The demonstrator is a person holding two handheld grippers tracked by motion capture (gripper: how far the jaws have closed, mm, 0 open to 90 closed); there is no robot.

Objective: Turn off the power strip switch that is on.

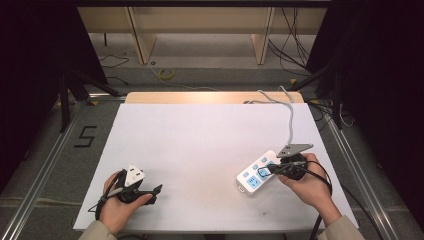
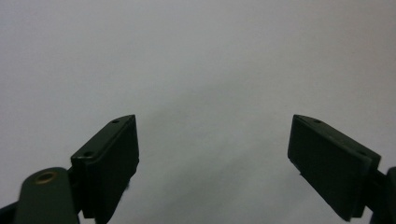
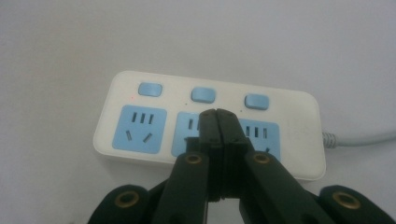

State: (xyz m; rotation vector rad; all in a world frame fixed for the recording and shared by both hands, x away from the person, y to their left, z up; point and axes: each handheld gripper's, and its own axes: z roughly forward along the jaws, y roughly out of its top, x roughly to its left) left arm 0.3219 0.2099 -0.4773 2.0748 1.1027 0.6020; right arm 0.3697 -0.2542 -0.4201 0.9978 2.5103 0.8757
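A white power strip (image 1: 257, 173) with blue sockets and three blue switches lies on the white table at the right, its grey cord (image 1: 290, 117) running off the far edge. My right gripper (image 1: 266, 171) is shut with nothing between its jaws, its tips over the strip. In the right gripper view the strip (image 3: 140, 140) spreads across the middle, and the shut gripper (image 3: 218, 112) points at the middle blue switch (image 3: 203, 94), just below it. My left gripper (image 1: 158, 190) rests near the table's front left, open, with bare tabletop between its fingers (image 2: 112, 158).
The white table (image 1: 200, 145) has open surface across its middle and left. Beyond its far edge are a wooden strip (image 1: 210, 97), floor cables and dark stands. A "5" marking (image 1: 85, 136) is on the floor at the left.
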